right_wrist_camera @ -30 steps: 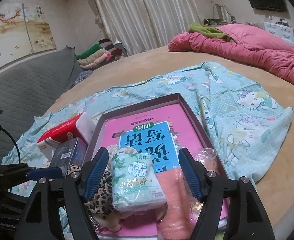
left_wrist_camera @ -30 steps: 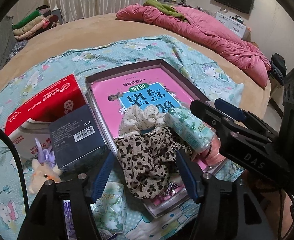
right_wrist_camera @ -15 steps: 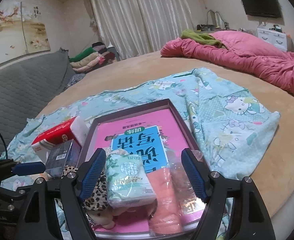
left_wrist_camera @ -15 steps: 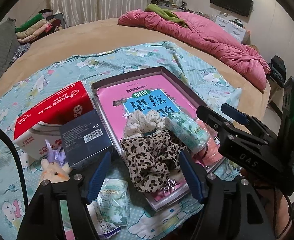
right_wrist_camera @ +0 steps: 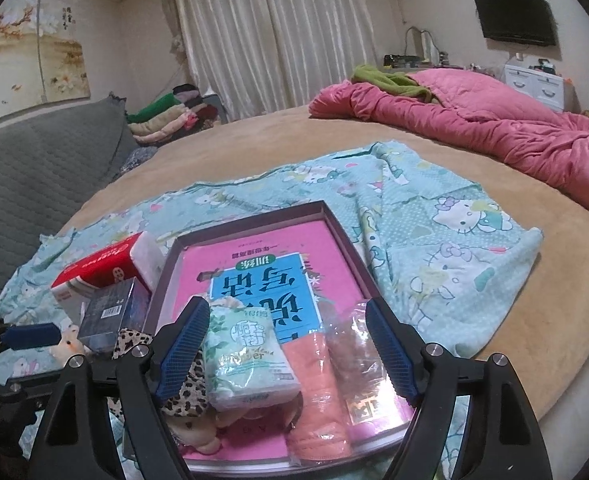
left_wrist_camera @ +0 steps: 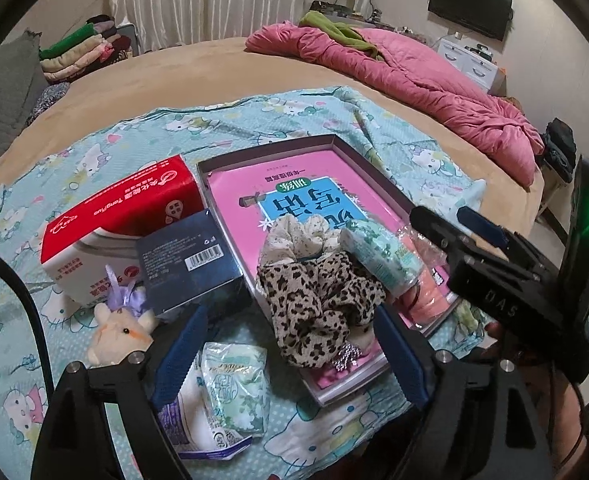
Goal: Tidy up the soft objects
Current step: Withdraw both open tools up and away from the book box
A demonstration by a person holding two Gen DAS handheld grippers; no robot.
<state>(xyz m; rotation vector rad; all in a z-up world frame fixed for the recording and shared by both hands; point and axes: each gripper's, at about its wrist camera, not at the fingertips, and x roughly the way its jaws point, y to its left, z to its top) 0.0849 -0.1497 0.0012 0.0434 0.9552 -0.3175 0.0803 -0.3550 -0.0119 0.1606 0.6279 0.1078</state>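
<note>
The left claw (left_wrist_camera: 290, 356) hangs over the near edge of the shallow box tray (left_wrist_camera: 368, 162), its jaws spread wide after just opening further, nothing pressed by either blue pad. Between them lie the lower end of the leopard-print scrunchie (left_wrist_camera: 318, 300) and, on the cartoon-print sheet (left_wrist_camera: 250, 120) just outside the tray, a green tissue pack (left_wrist_camera: 234, 384).

The right claw (right_wrist_camera: 288, 350) also stands wide, its jaws having just been easing apart. A second green tissue pack (right_wrist_camera: 248, 360) and a rolled pink towel (right_wrist_camera: 318, 396) in clear wrap lie loose in the tray between its pads; the left pad sits very near the pack, though touch is hard to judge.

A red tissue box (left_wrist_camera: 122, 216), a dark box (left_wrist_camera: 190, 258) and a small plush toy (left_wrist_camera: 116, 330) rest left of the tray.
</note>
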